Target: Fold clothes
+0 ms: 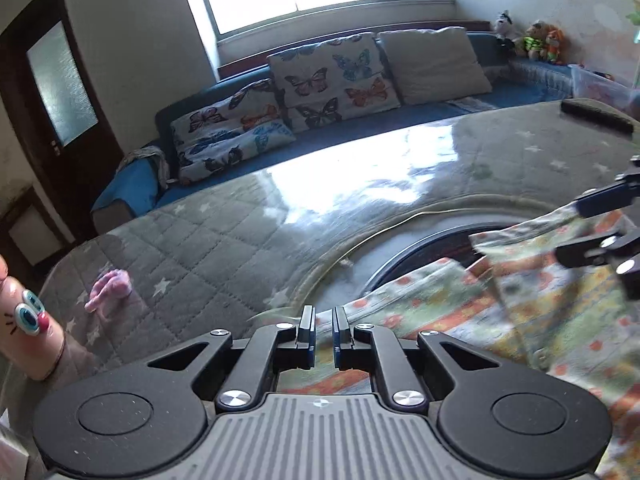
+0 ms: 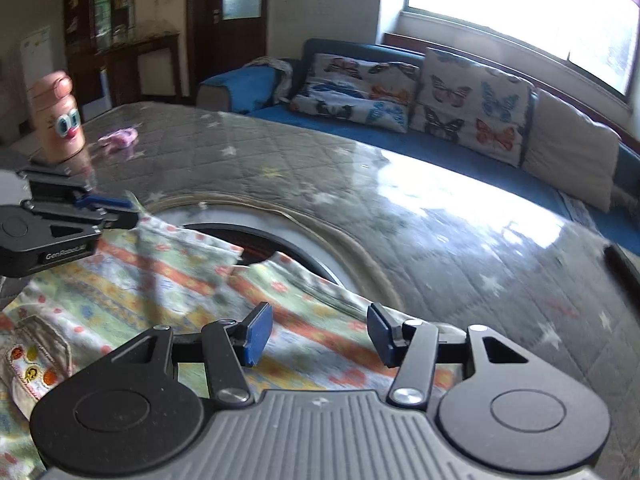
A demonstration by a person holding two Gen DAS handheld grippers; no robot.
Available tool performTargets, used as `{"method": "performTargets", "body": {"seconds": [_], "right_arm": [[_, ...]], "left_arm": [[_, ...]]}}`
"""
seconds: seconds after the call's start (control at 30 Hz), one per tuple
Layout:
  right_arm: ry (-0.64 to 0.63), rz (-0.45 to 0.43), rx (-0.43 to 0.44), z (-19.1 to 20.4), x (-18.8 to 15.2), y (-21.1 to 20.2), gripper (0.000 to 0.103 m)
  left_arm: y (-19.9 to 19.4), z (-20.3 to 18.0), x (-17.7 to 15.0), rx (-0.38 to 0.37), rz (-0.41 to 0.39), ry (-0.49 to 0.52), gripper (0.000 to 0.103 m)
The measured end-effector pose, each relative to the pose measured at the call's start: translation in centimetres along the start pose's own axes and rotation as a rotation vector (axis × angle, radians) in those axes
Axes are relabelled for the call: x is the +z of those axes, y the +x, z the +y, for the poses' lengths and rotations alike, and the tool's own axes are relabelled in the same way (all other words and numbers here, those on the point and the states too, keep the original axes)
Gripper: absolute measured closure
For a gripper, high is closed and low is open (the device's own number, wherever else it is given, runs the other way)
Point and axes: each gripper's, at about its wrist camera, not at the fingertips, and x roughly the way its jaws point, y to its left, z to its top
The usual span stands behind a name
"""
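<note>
A light garment [image 1: 460, 308] printed with orange, yellow and green flower bands lies crumpled on the grey quilted table cover [image 1: 200, 240]. My left gripper [image 1: 324, 332] sits at the garment's left edge with its jaws nearly together. In the right wrist view the left gripper [image 2: 132, 212] pinches a raised corner of the garment [image 2: 180, 280]. My right gripper [image 2: 320, 332] stands open over the garment's far edge, blue pads apart, cloth under them. From the left wrist view the right gripper [image 1: 576, 228] shows at the right rim.
A dark round ring [image 1: 420, 248] shows beyond the garment. A peach toy figure with eyes [image 2: 60, 120] and a small pink item [image 2: 120, 136] sit at the table's left. A black object [image 1: 596, 114] lies far right. A blue sofa with butterfly cushions [image 1: 332, 72] stands behind.
</note>
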Motion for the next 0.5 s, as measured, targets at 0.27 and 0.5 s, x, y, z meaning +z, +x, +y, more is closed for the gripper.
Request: {"method": "performTargets", "body": {"seconds": [0.27, 0.5], "right_arm": [[-0.039, 0.023, 0.029, 2.0, 0.8, 2.7, 0.054], [0.040, 0.008, 0.081, 0.0, 1.8, 2.7, 0.077]], "left_arm": [[1.9, -2.7, 0.4, -0.116, 0.037, 0.035, 0.093], [2.8, -3.6, 1.3, -0.184, -0.002, 0.030, 0.093]]}}
